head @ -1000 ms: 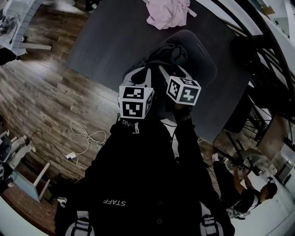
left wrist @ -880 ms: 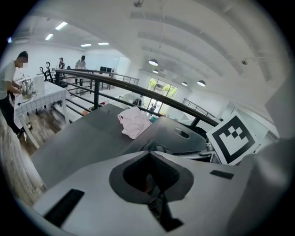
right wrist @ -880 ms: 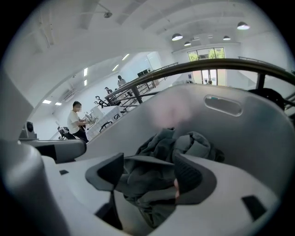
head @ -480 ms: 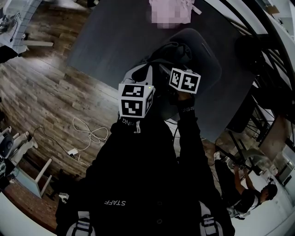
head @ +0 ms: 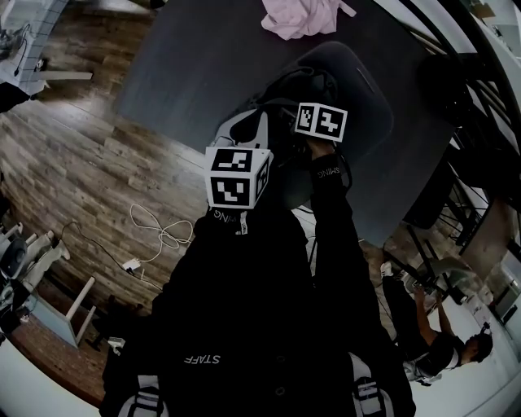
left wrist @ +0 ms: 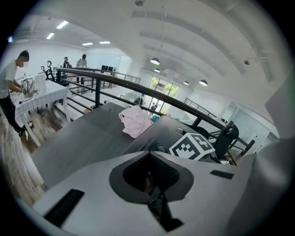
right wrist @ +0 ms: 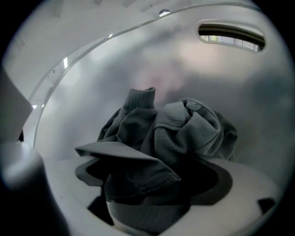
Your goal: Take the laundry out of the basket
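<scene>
Showing a crumpled grey garment [right wrist: 184,133] at the bottom of the basket [right wrist: 138,55], toward 1 o'clock in the head view. Risks pinching only a loose top fold if closed too shallow, letting the cloth slip free, or dragging the basket along. Reaches in with the right gripper [right wrist: 154,177], jaws just opened to their widest, cloth bunched between them, not yet pinched. Holds the left gripper [left wrist: 150,173] at 8 o'clock of it, jaws together, nothing clearly held. Shows a pink cloth [head: 297,16] at 12 o'clock.
</scene>
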`<state>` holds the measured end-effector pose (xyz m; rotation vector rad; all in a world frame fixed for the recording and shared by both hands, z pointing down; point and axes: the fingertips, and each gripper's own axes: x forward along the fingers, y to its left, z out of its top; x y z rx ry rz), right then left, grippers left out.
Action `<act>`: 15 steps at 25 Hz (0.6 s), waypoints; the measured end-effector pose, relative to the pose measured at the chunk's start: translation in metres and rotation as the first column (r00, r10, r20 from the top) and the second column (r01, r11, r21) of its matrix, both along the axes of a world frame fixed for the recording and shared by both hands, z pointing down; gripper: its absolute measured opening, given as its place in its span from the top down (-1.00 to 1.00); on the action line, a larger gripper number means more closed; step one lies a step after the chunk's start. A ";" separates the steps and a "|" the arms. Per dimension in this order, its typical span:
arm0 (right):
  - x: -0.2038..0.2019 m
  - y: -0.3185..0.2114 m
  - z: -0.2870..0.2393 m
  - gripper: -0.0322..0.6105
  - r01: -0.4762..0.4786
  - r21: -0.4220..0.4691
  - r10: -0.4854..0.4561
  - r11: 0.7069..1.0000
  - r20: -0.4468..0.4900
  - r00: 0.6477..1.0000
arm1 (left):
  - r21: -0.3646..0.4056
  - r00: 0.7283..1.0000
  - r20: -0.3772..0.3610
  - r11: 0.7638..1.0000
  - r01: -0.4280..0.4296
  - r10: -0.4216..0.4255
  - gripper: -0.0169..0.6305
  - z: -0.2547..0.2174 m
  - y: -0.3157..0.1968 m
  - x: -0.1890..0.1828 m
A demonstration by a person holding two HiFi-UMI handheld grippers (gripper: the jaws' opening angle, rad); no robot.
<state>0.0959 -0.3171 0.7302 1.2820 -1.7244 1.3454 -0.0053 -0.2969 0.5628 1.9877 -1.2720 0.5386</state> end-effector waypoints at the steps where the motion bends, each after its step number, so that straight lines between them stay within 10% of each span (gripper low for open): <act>1: 0.000 0.000 0.004 -0.69 -0.001 -0.009 0.001 1.000 -0.003 1.000 | 0.000 1.000 -0.001 1.000 0.001 -0.001 0.95 0.000 0.000 0.000; 15: -0.010 -0.005 0.056 -0.70 -0.016 -0.093 0.008 0.996 -0.090 0.996 | 0.015 1.000 -0.017 1.000 0.005 -0.004 0.95 -0.006 0.001 -0.004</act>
